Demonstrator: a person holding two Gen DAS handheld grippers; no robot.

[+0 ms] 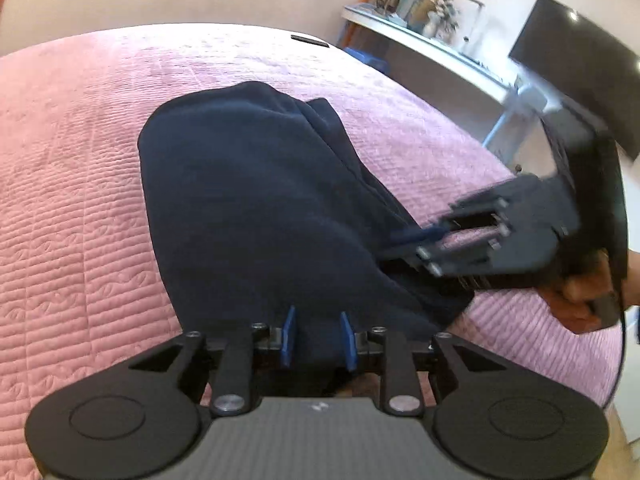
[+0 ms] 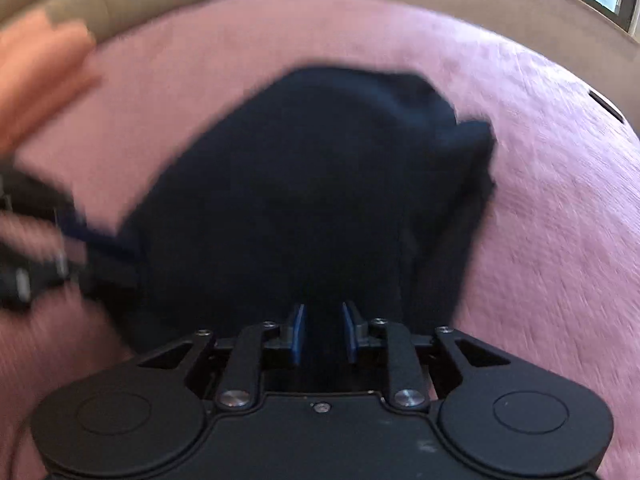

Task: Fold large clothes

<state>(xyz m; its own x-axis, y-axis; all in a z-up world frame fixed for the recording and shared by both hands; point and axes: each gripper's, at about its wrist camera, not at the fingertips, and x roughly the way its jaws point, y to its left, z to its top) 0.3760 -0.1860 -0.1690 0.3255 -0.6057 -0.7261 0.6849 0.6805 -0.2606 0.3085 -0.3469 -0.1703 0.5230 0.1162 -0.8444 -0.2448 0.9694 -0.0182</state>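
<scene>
While the left wrist view looks down the bed, the navy garment (image 1: 256, 200) lies as a folded bundle on the pink quilt (image 1: 72, 184), its long axis running from 6 o'clock at the jaws up to about 12 o'clock. Left gripper (image 1: 318, 338) sits over the near end of the cloth; blue pads stand apart with dark fabric between them, and whether they pinch it I cannot tell. Right gripper (image 1: 404, 246) comes in from 3 o'clock, held in a hand (image 1: 576, 300), tips at the bundle's right edge, blurred; jaw state unreadable from this side. Quilt is bare at 9 and 12 o'clock, so there is room to carry a fold forward. White desk (image 1: 432, 52) and dark screen (image 1: 580, 68) sit well apart at 2 o'clock

Right wrist view, heavily blurred: garment (image 2: 312, 184) fills the centre, stretching from 6 o'clock toward 1 o'clock. Right gripper (image 2: 323, 332) has pads parted, a clear gap, cloth beneath, nothing visibly clamped. Left gripper (image 2: 86, 240) touches the bundle's edge at 9 o'clock. Open quilt (image 2: 560, 220) at 3 o'clock

Judgement: both tools equally near; next move likely a grasp on the near hem
</scene>
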